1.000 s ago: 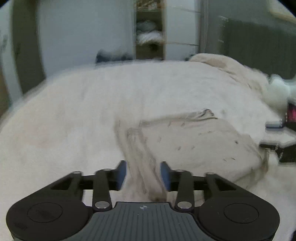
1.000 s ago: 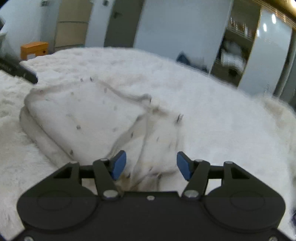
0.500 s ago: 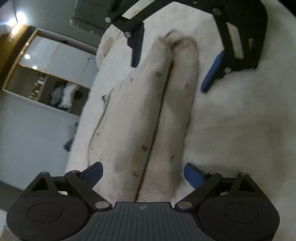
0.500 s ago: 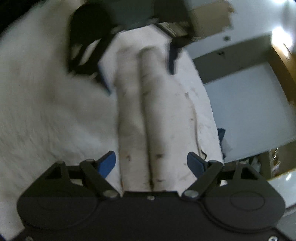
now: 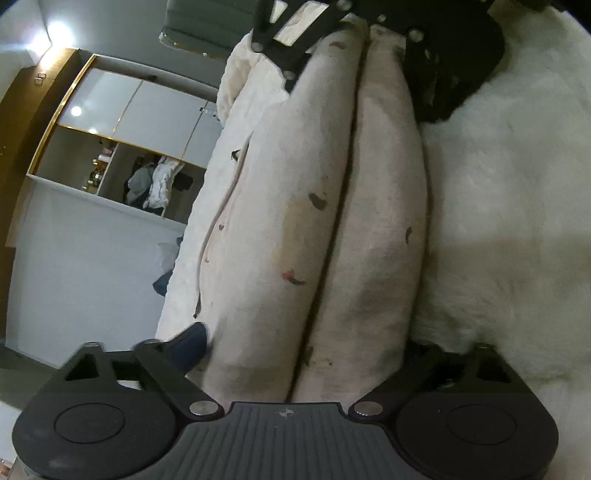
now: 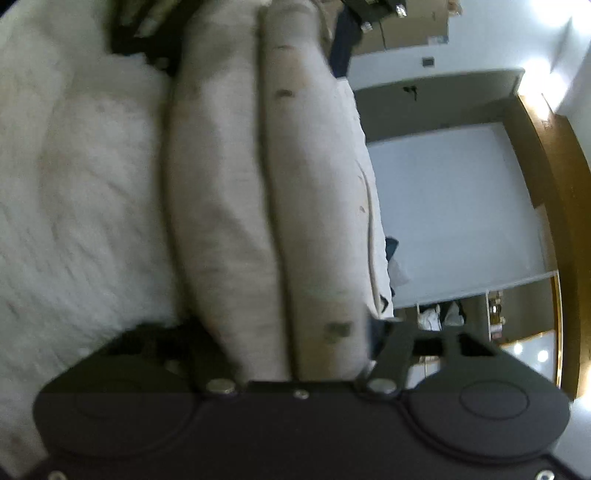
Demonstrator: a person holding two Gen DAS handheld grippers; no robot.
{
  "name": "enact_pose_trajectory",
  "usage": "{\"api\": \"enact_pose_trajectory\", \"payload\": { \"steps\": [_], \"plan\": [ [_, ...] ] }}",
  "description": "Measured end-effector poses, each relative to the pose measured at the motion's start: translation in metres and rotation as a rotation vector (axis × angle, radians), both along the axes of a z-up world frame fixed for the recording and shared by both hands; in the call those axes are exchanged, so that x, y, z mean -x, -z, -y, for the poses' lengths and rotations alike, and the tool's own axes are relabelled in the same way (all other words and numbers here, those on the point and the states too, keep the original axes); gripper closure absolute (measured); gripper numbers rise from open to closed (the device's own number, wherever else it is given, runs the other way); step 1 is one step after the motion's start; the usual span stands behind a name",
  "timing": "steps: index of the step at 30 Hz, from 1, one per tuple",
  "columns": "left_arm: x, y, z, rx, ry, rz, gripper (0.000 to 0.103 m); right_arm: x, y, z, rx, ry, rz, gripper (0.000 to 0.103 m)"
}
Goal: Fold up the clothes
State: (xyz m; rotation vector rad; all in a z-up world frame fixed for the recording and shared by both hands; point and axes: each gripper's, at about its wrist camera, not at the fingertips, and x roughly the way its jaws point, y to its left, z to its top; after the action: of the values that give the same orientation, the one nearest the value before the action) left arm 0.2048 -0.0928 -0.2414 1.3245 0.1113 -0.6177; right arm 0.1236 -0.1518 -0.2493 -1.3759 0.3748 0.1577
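The left gripper (image 5: 306,350) has its jaws closing around one end of the folded cream garment with small dark flecks (image 5: 317,221), and both pads already press its sides. Only the blue left pad (image 5: 190,345) shows; the other is buried between cloth and blanket. The right gripper (image 6: 280,332) clamps the opposite end of the same garment (image 6: 258,184), jaws closing tightly, and both of its pads are hidden by the bulging fabric. Each gripper appears at the top of the other's view, cut off by the frame edge: the right one (image 5: 354,37) in the left wrist view, the left one (image 6: 251,22), blurred, in the right wrist view.

The garment is doubled into 2 thick rolls lying side by side with a dark crease between them, resting on a white fluffy blanket (image 5: 509,192). Both views are rolled sideways, and the right one is smeared.

Beyond the blanket stand a white wall and an open wardrobe shelf with a gold trim (image 5: 110,162), holding bundled clothes too small to identify. Ceiling lights (image 5: 55,35) glare in the corner.
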Motion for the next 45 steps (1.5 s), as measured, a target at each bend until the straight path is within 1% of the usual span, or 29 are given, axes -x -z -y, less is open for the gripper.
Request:
{"api": "enact_pose_trajectory", "payload": {
  "steps": [1, 3, 5, 9, 10, 11, 12, 14, 16, 18, 20, 22, 23, 24, 25, 27, 28, 29, 30, 31, 32, 33, 35, 36, 38, 39, 42, 44, 45],
  "plan": [
    [-0.001, 0.002, 0.001, -0.017, 0.015, -0.002, 0.042, 0.0, -0.002, 0.002, -0.001, -0.004, -0.006, 0.067],
    [-0.006, -0.005, -0.004, -0.059, 0.049, -0.023, 0.051, -0.003, -0.012, 0.006, -0.006, -0.013, -0.039, 0.07],
    [-0.012, -0.016, -0.007, -0.059, 0.051, -0.041, 0.055, -0.011, -0.037, 0.009, -0.044, -0.025, -0.096, 0.071],
    [-0.038, -0.072, -0.023, -0.039, 0.051, -0.094, 0.059, -0.03, -0.082, 0.011, -0.106, -0.044, -0.185, 0.074],
    [-0.046, -0.087, -0.028, -0.04, 0.051, -0.103, 0.059, -0.042, -0.106, 0.008, -0.117, -0.053, -0.213, 0.074],
    [-0.063, -0.115, -0.038, -0.042, 0.052, -0.113, 0.06, -0.055, -0.132, 0.005, -0.128, -0.063, -0.243, 0.074],
    [-0.074, -0.131, -0.044, -0.044, 0.047, -0.11, 0.06, -0.055, -0.137, 0.005, -0.129, -0.064, -0.247, 0.075],
    [-0.096, -0.163, -0.057, -0.049, 0.038, -0.102, 0.06, -0.092, -0.193, -0.011, -0.155, -0.07, -0.297, 0.075],
    [-0.118, -0.193, -0.074, -0.053, 0.014, -0.071, 0.06, -0.119, -0.225, -0.027, -0.165, -0.074, -0.305, 0.075],
    [-0.147, -0.231, -0.1, -0.058, -0.042, 0.009, 0.059, -0.141, -0.249, -0.041, -0.17, -0.075, -0.302, 0.075],
    [-0.156, -0.252, -0.127, -0.039, -0.089, 0.087, 0.059, -0.158, -0.278, -0.072, -0.15, -0.092, -0.223, 0.075],
    [-0.159, -0.268, -0.156, -0.014, -0.129, 0.164, 0.059, -0.165, -0.291, -0.095, -0.12, -0.114, -0.132, 0.075],
    [-0.155, -0.268, -0.172, -0.013, -0.134, 0.2, 0.059, -0.164, -0.292, -0.108, -0.098, -0.128, -0.087, 0.075],
    [-0.151, -0.268, -0.185, -0.012, -0.139, 0.227, 0.059, -0.163, -0.293, -0.121, -0.077, -0.143, -0.043, 0.074],
    [-0.148, -0.264, -0.193, -0.01, -0.142, 0.237, 0.059, -0.155, -0.282, -0.142, -0.021, -0.167, 0.029, 0.074],
    [-0.127, -0.238, -0.233, 0.002, -0.167, 0.279, 0.057, -0.144, -0.264, -0.165, 0.019, -0.19, 0.085, 0.073],
    [-0.121, -0.227, -0.242, -0.007, -0.166, 0.276, 0.054, -0.132, -0.242, -0.184, 0.032, -0.199, 0.09, 0.07],
    [-0.107, -0.196, -0.262, -0.034, -0.163, 0.26, 0.052, -0.119, -0.218, -0.204, 0.044, -0.208, 0.094, 0.07],
    [-0.097, -0.166, -0.279, -0.054, -0.169, 0.223, 0.048, -0.104, -0.201, -0.212, 0.053, -0.211, 0.087, 0.066],
    [-0.093, -0.153, -0.285, -0.056, -0.176, 0.19, 0.043, -0.09, -0.165, -0.227, 0.059, -0.222, 0.052, 0.056],
    [-0.087, -0.126, -0.296, -0.07, -0.206, 0.122, 0.038, -0.077, -0.128, -0.242, 0.066, -0.233, 0.016, 0.051],
    [-0.078, -0.087, -0.311, -0.104, -0.251, 0.024, 0.032, -0.07, -0.107, -0.249, 0.069, -0.245, -0.011, 0.044],
    [-0.064, -0.046, -0.328, -0.122, -0.296, -0.061, 0.035, -0.042, -0.023, -0.259, 0.105, -0.295, -0.144, 0.044],
    [-0.055, -0.037, -0.338, -0.081, -0.311, -0.036, 0.034, -0.035, -0.018, -0.26, 0.11, -0.297, -0.146, 0.048],
    [-0.045, -0.039, -0.356, 0.023, -0.35, 0.011, 0.028, -0.004, -0.001, -0.247, 0.08, -0.298, -0.022, 0.048],
    [-0.044, -0.047, -0.368, 0.059, -0.402, -0.014, 0.026, -0.003, 0.0, -0.245, 0.073, -0.296, -0.017, 0.047],
    [-0.035, -0.064, -0.396, 0.105, -0.475, -0.032, 0.021, 0.017, -0.012, -0.206, 0.027, -0.285, -0.092, 0.044],
    [-0.026, -0.076, -0.414, 0.134, -0.52, -0.028, 0.021, 0.03, -0.025, -0.188, 0.023, -0.289, -0.115, 0.039],
    [-0.018, -0.087, -0.422, 0.179, -0.553, -0.032, 0.021, 0.038, -0.029, -0.183, 0.012, -0.286, -0.122, 0.034]
  ]
}}
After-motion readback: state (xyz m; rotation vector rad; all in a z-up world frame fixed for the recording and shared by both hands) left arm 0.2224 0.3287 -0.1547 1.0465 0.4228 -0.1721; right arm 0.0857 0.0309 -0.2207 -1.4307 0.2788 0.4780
